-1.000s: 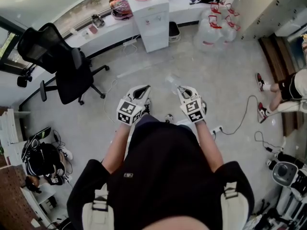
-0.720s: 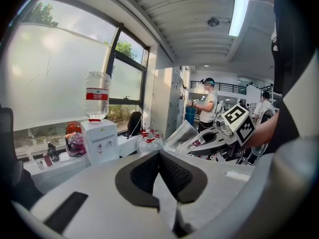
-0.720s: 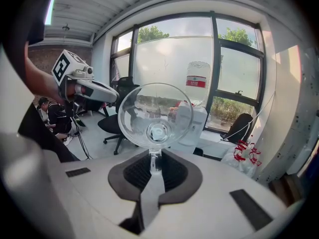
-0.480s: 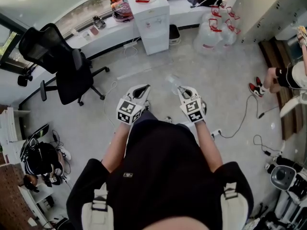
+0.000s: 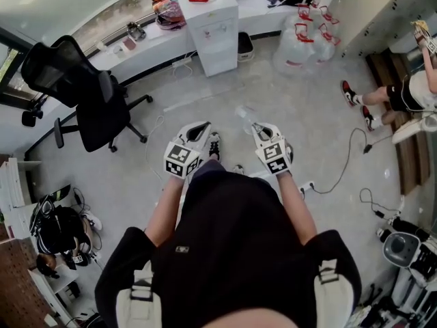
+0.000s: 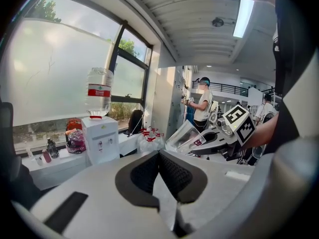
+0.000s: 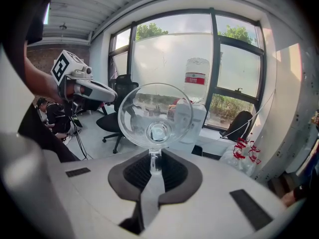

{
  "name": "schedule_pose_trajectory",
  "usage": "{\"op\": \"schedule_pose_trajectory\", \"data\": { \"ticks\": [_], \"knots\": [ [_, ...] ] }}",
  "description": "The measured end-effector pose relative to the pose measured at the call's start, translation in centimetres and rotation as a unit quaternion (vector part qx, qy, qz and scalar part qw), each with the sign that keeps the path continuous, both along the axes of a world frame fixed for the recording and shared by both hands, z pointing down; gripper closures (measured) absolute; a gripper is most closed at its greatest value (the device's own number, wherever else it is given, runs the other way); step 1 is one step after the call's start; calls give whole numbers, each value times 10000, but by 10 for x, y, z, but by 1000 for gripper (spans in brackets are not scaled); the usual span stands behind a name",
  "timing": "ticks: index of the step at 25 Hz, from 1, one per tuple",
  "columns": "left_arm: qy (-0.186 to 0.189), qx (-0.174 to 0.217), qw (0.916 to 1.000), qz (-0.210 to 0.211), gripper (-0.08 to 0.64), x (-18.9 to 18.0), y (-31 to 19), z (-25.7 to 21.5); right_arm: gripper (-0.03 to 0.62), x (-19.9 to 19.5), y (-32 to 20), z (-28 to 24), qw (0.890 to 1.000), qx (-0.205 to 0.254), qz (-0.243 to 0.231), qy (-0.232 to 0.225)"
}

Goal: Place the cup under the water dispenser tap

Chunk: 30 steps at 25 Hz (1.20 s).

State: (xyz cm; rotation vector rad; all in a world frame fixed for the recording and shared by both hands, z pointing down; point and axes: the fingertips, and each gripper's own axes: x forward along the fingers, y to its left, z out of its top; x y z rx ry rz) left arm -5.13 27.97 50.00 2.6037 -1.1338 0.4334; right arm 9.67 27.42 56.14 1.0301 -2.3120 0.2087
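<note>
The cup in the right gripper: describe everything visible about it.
The cup is clear, thin-walled, plastic by the look, seemingly empty. It hangs on its side in the air, axis along the right gripper, so that view shows a round outline with a smaller ring inside. The jaws are shut on a narrow clear part at its lower edge; nothing else touches it. From the left gripper view its side tapers and bears a small red mark.

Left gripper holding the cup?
No, the left gripper has its jaws together on nothing; the cup is pinched in the right gripper.
</note>
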Motion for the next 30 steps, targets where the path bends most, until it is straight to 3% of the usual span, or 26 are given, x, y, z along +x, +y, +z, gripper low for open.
{"op": "schedule_pose_trajectory", "data": {
  "ticks": [30],
  "knots": [
    [80, -66, 9974, 707, 561, 5, -162, 1, 578, 0, -120, 10, 9976, -263, 624, 168]
  ]
}}
